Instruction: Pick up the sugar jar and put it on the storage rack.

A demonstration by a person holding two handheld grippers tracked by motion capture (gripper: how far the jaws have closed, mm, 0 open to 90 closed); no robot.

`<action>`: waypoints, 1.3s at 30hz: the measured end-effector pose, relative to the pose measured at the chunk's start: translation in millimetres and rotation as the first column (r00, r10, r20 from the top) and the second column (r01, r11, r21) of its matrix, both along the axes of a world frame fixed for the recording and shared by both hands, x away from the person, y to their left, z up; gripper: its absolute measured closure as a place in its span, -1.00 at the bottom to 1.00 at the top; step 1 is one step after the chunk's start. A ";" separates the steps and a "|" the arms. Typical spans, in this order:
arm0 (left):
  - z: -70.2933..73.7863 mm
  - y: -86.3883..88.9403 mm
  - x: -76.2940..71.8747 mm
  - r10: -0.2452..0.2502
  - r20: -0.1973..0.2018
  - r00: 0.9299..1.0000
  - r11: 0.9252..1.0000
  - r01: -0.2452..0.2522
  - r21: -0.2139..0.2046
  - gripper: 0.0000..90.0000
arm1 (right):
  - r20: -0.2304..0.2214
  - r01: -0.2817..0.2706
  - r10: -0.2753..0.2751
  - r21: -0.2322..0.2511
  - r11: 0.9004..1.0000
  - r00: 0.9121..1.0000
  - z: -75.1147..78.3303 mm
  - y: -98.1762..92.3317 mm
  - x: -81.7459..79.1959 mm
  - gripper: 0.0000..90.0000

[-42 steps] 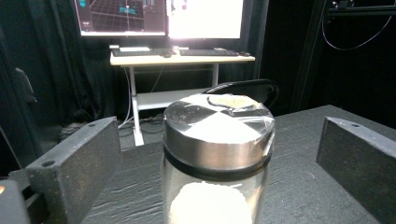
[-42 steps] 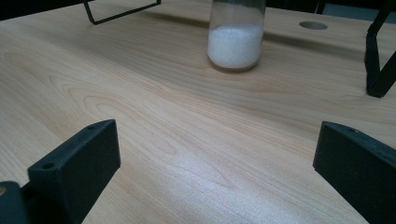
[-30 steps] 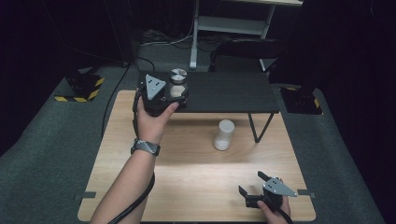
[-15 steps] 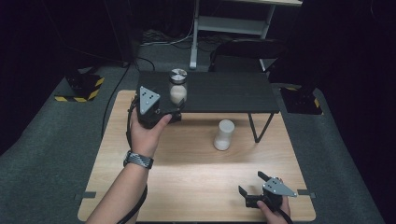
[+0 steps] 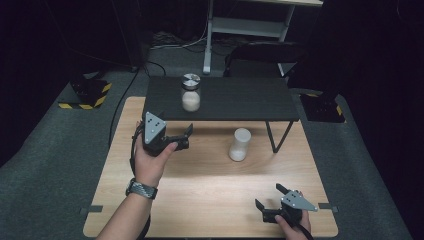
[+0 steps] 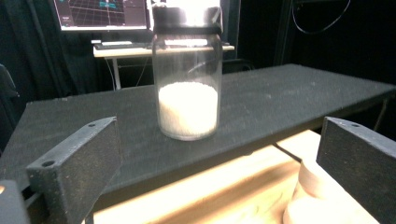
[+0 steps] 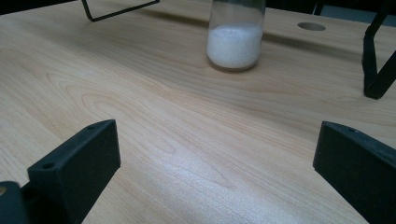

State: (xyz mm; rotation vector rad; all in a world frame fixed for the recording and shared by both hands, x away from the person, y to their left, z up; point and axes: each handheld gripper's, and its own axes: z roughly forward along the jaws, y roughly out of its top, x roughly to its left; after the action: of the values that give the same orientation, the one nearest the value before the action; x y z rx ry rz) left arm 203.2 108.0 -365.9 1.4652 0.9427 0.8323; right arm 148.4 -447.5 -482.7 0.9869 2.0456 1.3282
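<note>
I am holding my left claw (image 5: 186, 136) released, empty, just in front of the black shelf (image 5: 235, 100), where the lidded jar (image 5: 190, 93) of white powder is standing upright, apart from the jaws.

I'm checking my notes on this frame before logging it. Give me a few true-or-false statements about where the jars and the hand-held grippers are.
1. The lidded jar stands upright on the black shelf. True.
2. The left hand-held gripper is shut on the lidded jar. False: its jaws are open and it is apart from the jar, on the person's side of the shelf.
3. The second jar stands on the wooden table, beside the shelf's leg. True.
4. The right hand-held gripper holds the second jar. False: it is open, near the table's front edge, well apart from that jar.
5. Both jars hold a white filling. True.
</note>
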 end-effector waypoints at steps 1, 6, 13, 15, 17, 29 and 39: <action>-2.1 0.3 -2.3 0.000 0.000 1.000 1.000 0.000 -0.003 -0.99 | 0.000 -0.001 0.001 -0.001 1.000 1.000 0.0 0.0 0.0 -1.00; -11.7 3.4 -11.6 -0.009 -0.004 1.000 1.000 0.009 -0.013 -0.99 | 0.000 -0.003 0.003 0.000 1.000 1.000 0.1 -0.4 -0.1 -1.00; -34.0 7.8 -25.0 -0.014 -0.028 1.000 0.999 0.013 -0.031 -0.99 | 0.002 -0.002 0.002 -0.002 1.000 1.000 0.1 0.0 -0.4 -1.00; -36.6 8.3 -26.8 -0.014 -0.032 0.999 0.999 0.013 -0.029 -0.99 | 0.002 -0.002 0.002 -0.002 1.000 1.000 0.1 0.2 -0.5 -1.00; -41.7 9.2 -29.6 -0.015 -0.039 0.999 0.999 0.013 -0.029 -0.99 | 0.003 -0.002 0.002 -0.003 1.000 1.000 0.0 0.2 -0.6 -1.00; -70.2 19.2 -44.5 -0.016 -0.081 0.997 0.999 0.013 -0.030 -0.99 | 0.001 -0.003 0.003 -0.003 1.000 1.000 0.3 0.3 -0.4 -1.00; -90.5 19.8 -56.0 -0.034 -0.121 0.992 0.999 0.033 -0.008 -0.99 | 0.002 -0.002 0.002 -0.002 1.000 1.000 0.1 0.1 -0.5 -1.00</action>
State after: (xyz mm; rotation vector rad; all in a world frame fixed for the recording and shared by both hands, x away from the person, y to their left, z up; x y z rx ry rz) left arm 147.1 127.7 -456.4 1.5360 1.0072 0.7214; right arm 147.9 -447.4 -482.6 0.9826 2.0465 1.3277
